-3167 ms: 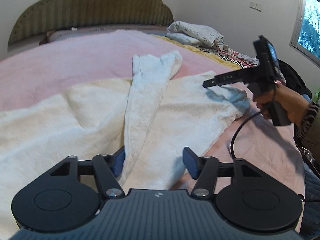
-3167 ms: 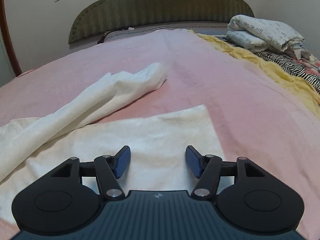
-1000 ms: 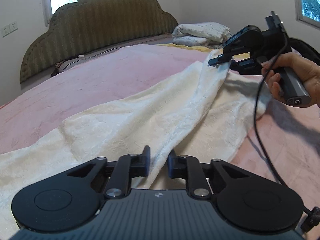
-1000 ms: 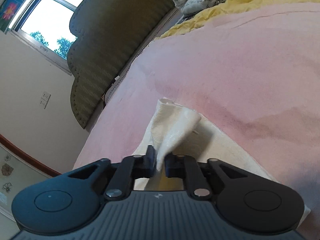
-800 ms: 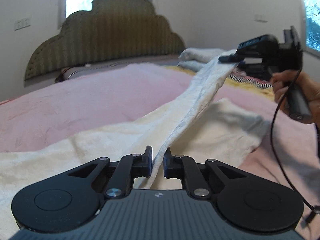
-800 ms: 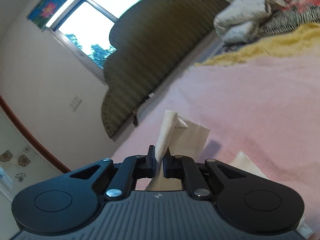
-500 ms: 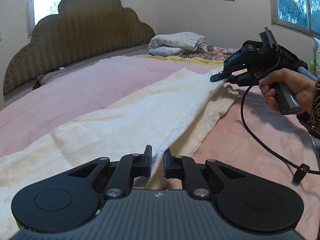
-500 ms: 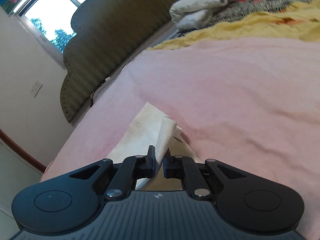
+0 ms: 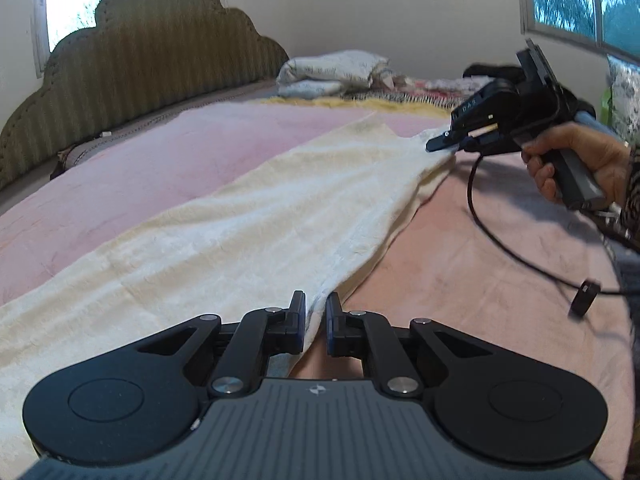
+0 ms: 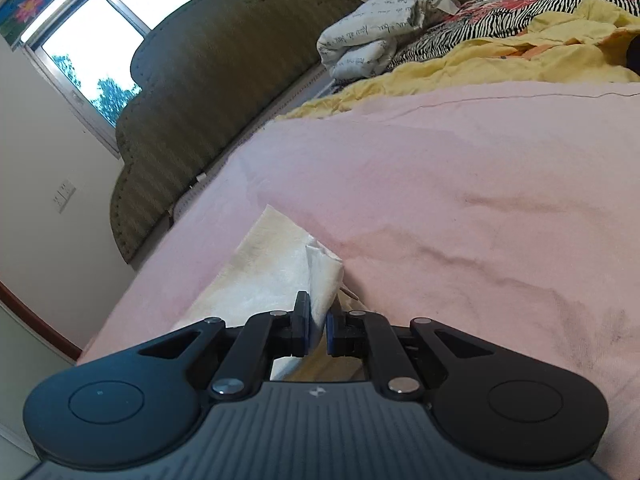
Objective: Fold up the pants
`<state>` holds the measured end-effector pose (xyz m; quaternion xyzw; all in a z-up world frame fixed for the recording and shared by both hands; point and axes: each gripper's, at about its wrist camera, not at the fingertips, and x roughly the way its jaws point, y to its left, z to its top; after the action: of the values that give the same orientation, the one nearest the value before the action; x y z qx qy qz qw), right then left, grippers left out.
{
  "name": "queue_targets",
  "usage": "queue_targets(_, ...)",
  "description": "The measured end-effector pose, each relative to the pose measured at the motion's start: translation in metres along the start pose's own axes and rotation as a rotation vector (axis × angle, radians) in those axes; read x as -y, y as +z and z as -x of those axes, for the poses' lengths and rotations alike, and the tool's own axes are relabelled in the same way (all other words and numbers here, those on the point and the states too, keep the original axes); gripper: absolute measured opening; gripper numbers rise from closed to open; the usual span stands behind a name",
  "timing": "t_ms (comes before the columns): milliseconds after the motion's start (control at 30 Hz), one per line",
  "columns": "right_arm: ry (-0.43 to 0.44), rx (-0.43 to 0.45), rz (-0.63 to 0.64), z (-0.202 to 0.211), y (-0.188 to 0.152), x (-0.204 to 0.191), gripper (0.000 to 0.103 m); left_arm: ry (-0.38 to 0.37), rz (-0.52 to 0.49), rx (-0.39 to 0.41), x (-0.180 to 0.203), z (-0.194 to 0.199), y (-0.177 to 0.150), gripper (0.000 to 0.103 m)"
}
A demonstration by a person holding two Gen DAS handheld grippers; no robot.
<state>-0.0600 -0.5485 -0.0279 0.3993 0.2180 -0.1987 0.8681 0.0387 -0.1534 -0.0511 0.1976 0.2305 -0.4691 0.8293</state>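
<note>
Between both grippers' pads: pants (image 9: 288, 216) pinched, stretched along bed (image 9: 132, 168)

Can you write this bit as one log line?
step: folding pants | left tool: shut on pants | right tool: shut on pants | bed: pink

Two wrist cameras, both low over the pink bedspread (image 9: 132, 168) and facing the headboard (image 9: 132, 68).

The left view sits level behind its own left gripper (image 9: 315, 322), close over the bed, headboard far off at upper left, and it catches the right gripper (image 9: 438, 144) from outside, out to the right. The right view is rolled over, headboard (image 10: 208, 92) slanting up the left, riding tight behind its right gripper (image 10: 317, 330). Both share the headboard, the cream pants (image 9: 248, 236) and the folded printed bedding (image 10: 372, 36) beside the headboard.
</note>
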Motion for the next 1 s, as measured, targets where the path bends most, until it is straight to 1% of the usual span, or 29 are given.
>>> queue_targets(33, -0.016, -0.032, 0.014, -0.006, 0.000, 0.001, 0.008, 0.002, -0.002, -0.003, 0.000, 0.000, -0.001, 0.013)
queue_targets(67, -0.014, -0.042, 0.008, -0.008, 0.001, 0.002, 0.009, 0.005, -0.002, -0.002, 0.000, 0.001, 0.000, 0.016)
queue_targets(100, -0.014, -0.033, -0.004, -0.005, 0.002, 0.001, 0.012, 0.007, 0.002, -0.004, -0.001, 0.003, 0.001, 0.025)
queue_targets(133, -0.030, -0.013, 0.004, -0.001, 0.004, -0.003, 0.015, 0.005, 0.015, 0.001, -0.001, 0.006, 0.002, 0.025)
queue_targets(167, -0.086, 0.032, 0.033, 0.007, 0.004, -0.008, 0.026, -0.004, 0.028, 0.008, -0.003, 0.009, 0.003, 0.026)
queue_targets(200, -0.156, 0.089, 0.060, 0.015, 0.004, -0.013, 0.044, -0.018, 0.042, 0.013, -0.004, 0.012, 0.005, 0.032)
queue_targets(233, -0.208, 0.147, 0.067, 0.023, 0.005, -0.016, 0.054, -0.027, 0.056, 0.019, -0.006, 0.015, 0.007, 0.037)
queue_targets(267, -0.246, 0.220, 0.055, 0.033, 0.005, -0.017, 0.073, -0.039, 0.073, 0.035, -0.008, 0.018, 0.008, 0.046)
queue_targets(300, -0.263, 0.301, 0.036, 0.044, 0.006, -0.017, 0.075, -0.049, 0.095, 0.055, -0.011, 0.021, 0.011, 0.052)
queue_targets(333, -0.246, 0.363, 0.036, 0.051, 0.007, -0.020, 0.075, -0.051, 0.119, 0.073, -0.015, 0.022, 0.013, 0.055)
queue_targets(367, -0.200, 0.383, 0.066, 0.053, 0.010, -0.025, 0.075, -0.042, 0.139, 0.082, -0.019, 0.021, 0.016, 0.060)
queue_targets(400, -0.154, 0.348, 0.129, 0.047, 0.015, -0.037, 0.075, -0.018, 0.158, 0.085, -0.022, 0.019, 0.018, 0.065)
queue_targets(433, -0.123, 0.279, 0.202, 0.036, 0.019, -0.049, 0.075, 0.022, 0.177, 0.083, -0.025, 0.015, 0.021, 0.066)
queue_targets(467, -0.081, 0.162, 0.301, 0.016, 0.023, -0.067, 0.074, 0.064, 0.192, 0.077, -0.028, 0.012, 0.022, 0.066)
queue_targets(500, -0.044, 0.085, 0.364, 0.000, 0.023, -0.079, 0.073, 0.093, 0.203, 0.064, -0.031, 0.008, 0.021, 0.066)
queue_targets(533, -0.014, 0.028, 0.417, -0.017, 0.021, -0.089, 0.073, 0.116, 0.217, 0.036, -0.036, 0.003, 0.020, 0.066)
queue_targets(567, -0.010, -0.026, 0.459, -0.036, 0.020, -0.098, 0.073, 0.128, 0.236, -0.003, -0.041, -0.002, 0.018, 0.066)
queue_targets(633, -0.016, -0.130, 0.510, -0.075, 0.018, -0.109, 0.073, 0.120, 0.267, -0.062, -0.048, -0.010, 0.011, 0.066)
queue_targets(667, -0.024, -0.184, 0.515, -0.093, 0.019, -0.110, 0.073, 0.112, 0.279, -0.084, -0.050, -0.013, 0.006, 0.067)
queue_targets(700, -0.050, -0.233, 0.521, -0.112, 0.018, -0.109, 0.073, 0.114, 0.281, -0.077, -0.050, -0.012, 0.004, 0.068)
queue_targets(733, -0.066, -0.239, 0.542, -0.124, 0.016, -0.111, 0.073, 0.121, 0.274, -0.069, -0.049, -0.009, 0.003, 0.068)
queue_targets(767, -0.073, -0.224, 0.557, -0.128, 0.018, -0.114, 0.073, 0.128, 0.264, -0.069, -0.047, -0.007, 0.004, 0.069)
queue_targets(800, -0.095, -0.233, 0.540, -0.130, 0.022, -0.119, 0.073, 0.134, 0.257, -0.063, -0.047, -0.005, 0.005, 0.069)
queue_targets(833, -0.118, -0.207, 0.538, -0.126, 0.023, -0.124, 0.073, 0.141, 0.249, -0.045, -0.046, -0.002, 0.006, 0.069)
queue_targets(900, -0.149, -0.122, 0.601, -0.104, 0.019, -0.136, 0.073, 0.151, 0.246, -0.020, -0.046, 0.000, 0.007, 0.074)
queue_targets(933, -0.134, -0.107, 0.621, -0.095, 0.015, -0.139, 0.073, 0.149, 0.248, -0.020, -0.046, -0.001, 0.007, 0.075)
queue_targets(1000, -0.049, -0.131, 0.621, -0.073, 0.006, -0.139, 0.074, 0.125, 0.248, -0.042, -0.045, -0.006, 0.006, 0.076)
